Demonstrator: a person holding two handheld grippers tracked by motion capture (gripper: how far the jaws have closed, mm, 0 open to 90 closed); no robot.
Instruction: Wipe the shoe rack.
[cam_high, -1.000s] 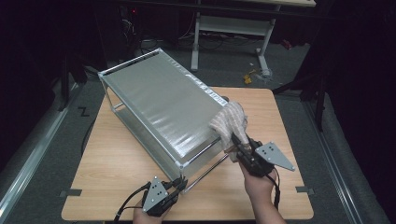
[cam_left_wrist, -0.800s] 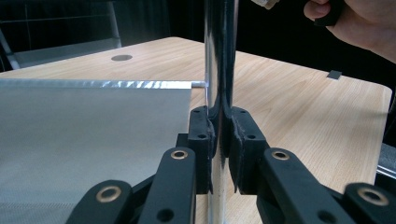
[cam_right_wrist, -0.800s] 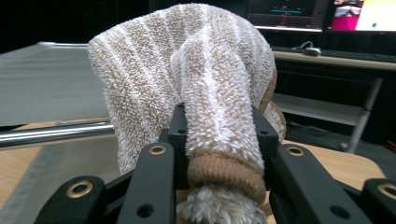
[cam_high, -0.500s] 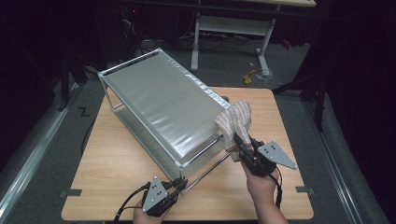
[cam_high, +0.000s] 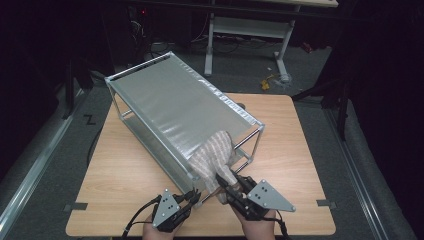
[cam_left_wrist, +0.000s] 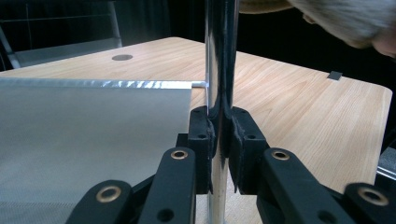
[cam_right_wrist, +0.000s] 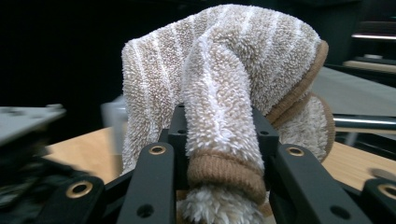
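A metal-framed rack (cam_high: 175, 107) with a silver mesh top lies slantwise on the wooden table (cam_high: 305, 145). My left gripper (cam_high: 192, 195) is shut on the chrome post (cam_left_wrist: 219, 70) at the rack's near corner, its pads (cam_left_wrist: 201, 140) pressing it from both sides, with the silver sheet (cam_left_wrist: 84, 130) to their left. A beige striped towel (cam_high: 212, 155) drapes over the rack's near end. My right gripper (cam_high: 225, 182) is shut on a fold of the towel (cam_right_wrist: 224, 70), which bunches up above the right gripper (cam_right_wrist: 219, 135).
Bare tabletop lies to the right of the rack and along the left side. Tape marks (cam_high: 75, 206) sit at the table's near edges. A white desk frame (cam_high: 245, 30) and a yellow item (cam_high: 270, 80) stand on the dark floor beyond the table.
My right gripper has carried the towel left and nearer, from the rack's right corner to across its near end. The left gripper has stayed on the post.
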